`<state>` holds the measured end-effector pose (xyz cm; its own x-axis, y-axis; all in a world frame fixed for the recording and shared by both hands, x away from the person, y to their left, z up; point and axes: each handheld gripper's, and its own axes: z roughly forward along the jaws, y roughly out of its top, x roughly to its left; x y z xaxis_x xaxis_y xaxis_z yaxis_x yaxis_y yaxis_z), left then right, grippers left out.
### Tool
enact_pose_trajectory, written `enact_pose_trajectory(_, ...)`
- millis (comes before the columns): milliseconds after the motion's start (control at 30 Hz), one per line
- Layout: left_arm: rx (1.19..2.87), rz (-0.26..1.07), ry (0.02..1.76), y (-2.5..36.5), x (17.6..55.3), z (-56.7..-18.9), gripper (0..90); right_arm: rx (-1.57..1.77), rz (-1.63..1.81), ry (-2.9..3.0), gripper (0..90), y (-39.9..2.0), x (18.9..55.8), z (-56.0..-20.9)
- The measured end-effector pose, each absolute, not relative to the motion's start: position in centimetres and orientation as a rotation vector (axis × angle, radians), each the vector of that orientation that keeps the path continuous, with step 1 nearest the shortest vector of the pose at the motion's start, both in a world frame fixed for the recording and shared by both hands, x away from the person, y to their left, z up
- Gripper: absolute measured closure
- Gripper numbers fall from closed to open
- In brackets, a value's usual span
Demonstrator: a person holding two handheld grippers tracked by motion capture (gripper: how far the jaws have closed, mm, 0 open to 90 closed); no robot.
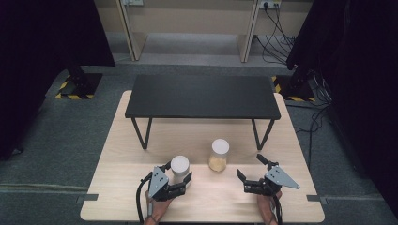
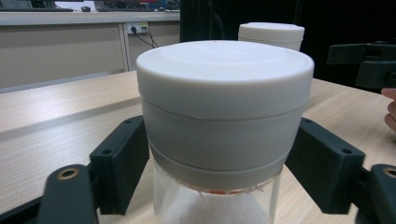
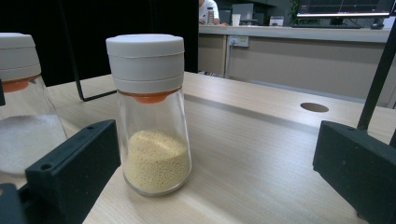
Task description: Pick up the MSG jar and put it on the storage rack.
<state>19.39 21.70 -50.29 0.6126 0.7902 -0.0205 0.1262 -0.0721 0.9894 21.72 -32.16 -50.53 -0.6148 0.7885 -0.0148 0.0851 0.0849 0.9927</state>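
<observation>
At the near edge of the wooden table [image 1: 117, 154], the left gripper [image 1: 177, 181] clasps the white-lidded jar of white powder [image 1: 179, 168], seemingly the grasping step with a steady lift next, while the right gripper [image 1: 254, 173] waits with jaws spread beside the jar of yellow granules [image 1: 218, 155].

wooden table [image 1: 141, 197], two jars [image 1: 179, 168] [image 1: 218, 154], black stand [image 1: 202, 96]

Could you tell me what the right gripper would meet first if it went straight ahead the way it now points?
Probably the jar of yellow grains: it stands just ahead of the open right gripper, though nearer one jaw than the middle of the gap, so it might only be grazed.
</observation>
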Motion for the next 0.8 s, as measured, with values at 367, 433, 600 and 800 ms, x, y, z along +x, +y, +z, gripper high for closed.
enact_pose_trajectory(367,1.566,0.646,0.786,21.9,19.5,-50.3,34.4,0.860,1.581,1.796,0.6,-32.2,21.8,-50.5)
enact_pose_trajectory(433,1.563,0.648,0.787,21.9,19.5,-50.3,34.5,0.859,1.581,1.796,0.6,-32.2,21.8,-50.5)
enact_pose_trajectory(600,1.563,0.635,0.794,21.8,19.6,-50.1,34.7,0.857,1.582,1.795,0.6,-32.2,21.8,-50.5)
enact_pose_trajectory(800,1.543,0.626,0.801,21.7,19.5,-49.0,34.7,0.857,1.584,1.795,0.6,-32.2,21.8,-50.6)
